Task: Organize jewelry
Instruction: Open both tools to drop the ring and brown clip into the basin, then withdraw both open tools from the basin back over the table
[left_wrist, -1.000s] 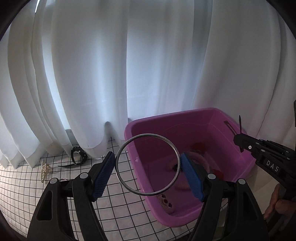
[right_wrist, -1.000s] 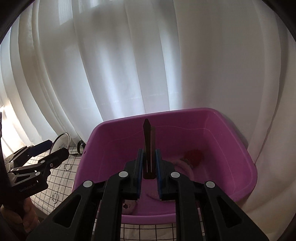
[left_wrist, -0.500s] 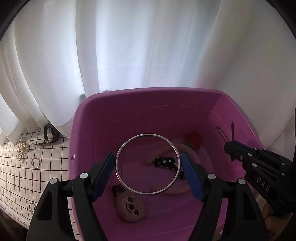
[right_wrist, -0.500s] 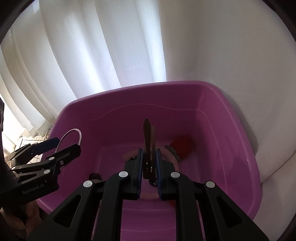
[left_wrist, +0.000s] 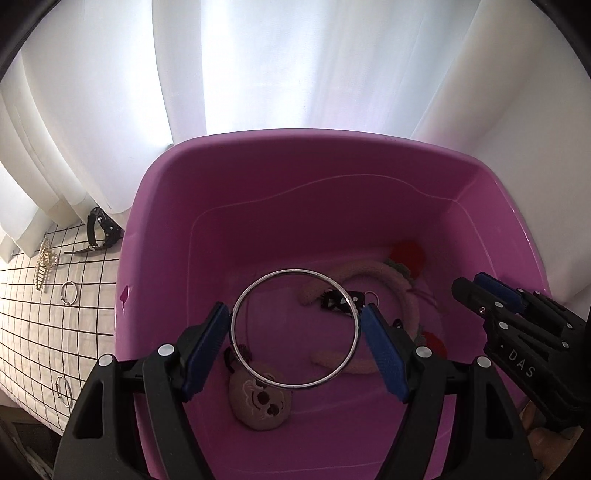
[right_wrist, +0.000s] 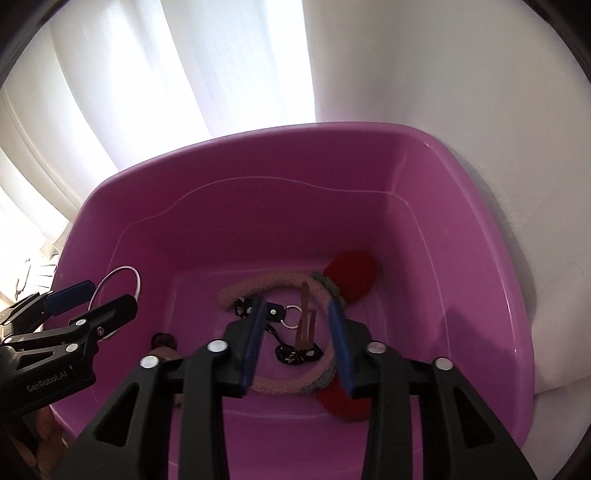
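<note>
Your left tongs (left_wrist: 295, 334) grip the silver bangle (left_wrist: 294, 329) above the purple tub (right_wrist: 480, 206). Your right tongs (right_wrist: 295, 332) are opening — the brown hair clip (right_wrist: 306, 321), blurred, sits loose between them. White curtains (left_wrist: 258, 66) hide the room; the gridded desk (left_wrist: 33, 332) is cut off.

open tub (left_wrist: 177, 206) mouth; clutter (right_wrist: 280, 291) on floor

Daylight glares through the white curtain (left_wrist: 258, 74), blowing it out; fisheye edges curve darkly; the falling brown clip (right_wrist: 306, 317) blurs.
</note>
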